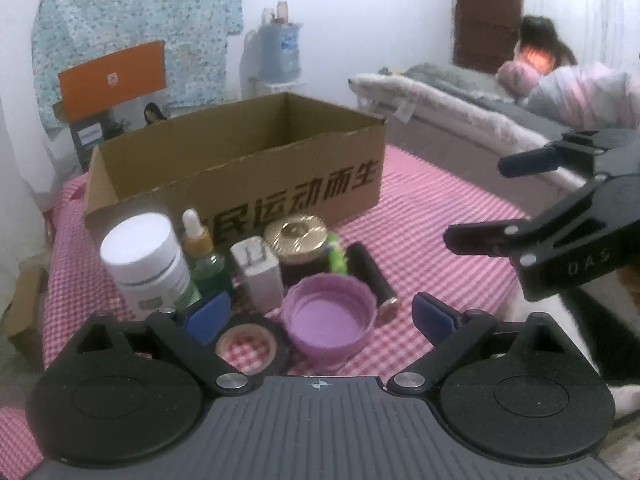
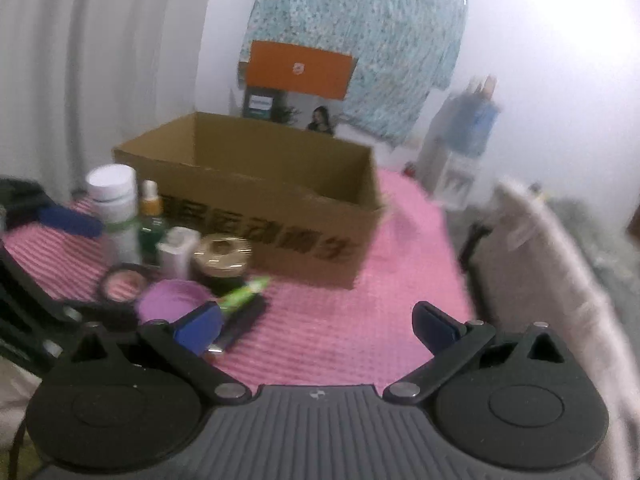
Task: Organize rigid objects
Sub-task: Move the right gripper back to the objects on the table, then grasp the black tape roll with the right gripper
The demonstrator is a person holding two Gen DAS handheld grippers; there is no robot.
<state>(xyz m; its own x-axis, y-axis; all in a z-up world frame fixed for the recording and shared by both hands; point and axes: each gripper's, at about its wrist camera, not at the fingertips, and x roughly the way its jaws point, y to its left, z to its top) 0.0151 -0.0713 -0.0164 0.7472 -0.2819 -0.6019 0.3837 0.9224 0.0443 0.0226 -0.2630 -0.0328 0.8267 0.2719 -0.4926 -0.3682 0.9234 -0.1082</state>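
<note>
Left hand-held gripper tilts downward, jaws apart around nothing, over the purple plastic lid; right hand-held gripper likewise gapes empty; its view is blurred.

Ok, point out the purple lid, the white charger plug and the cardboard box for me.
purple lid (image 1: 329, 317), left wrist view, on its inner floor.
white charger plug (image 1: 259, 276), left wrist view, on its front face.
cardboard box (image 1: 280, 196), left wrist view, on its printed front wall.

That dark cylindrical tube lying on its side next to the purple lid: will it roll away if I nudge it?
Probably. The dark cylindrical tube with a gold end lies flat on the checked pink cloth, so a sideways nudge should roll it. The cloth may slow it. The upturned purple plastic lid beside it might block one side.
</note>
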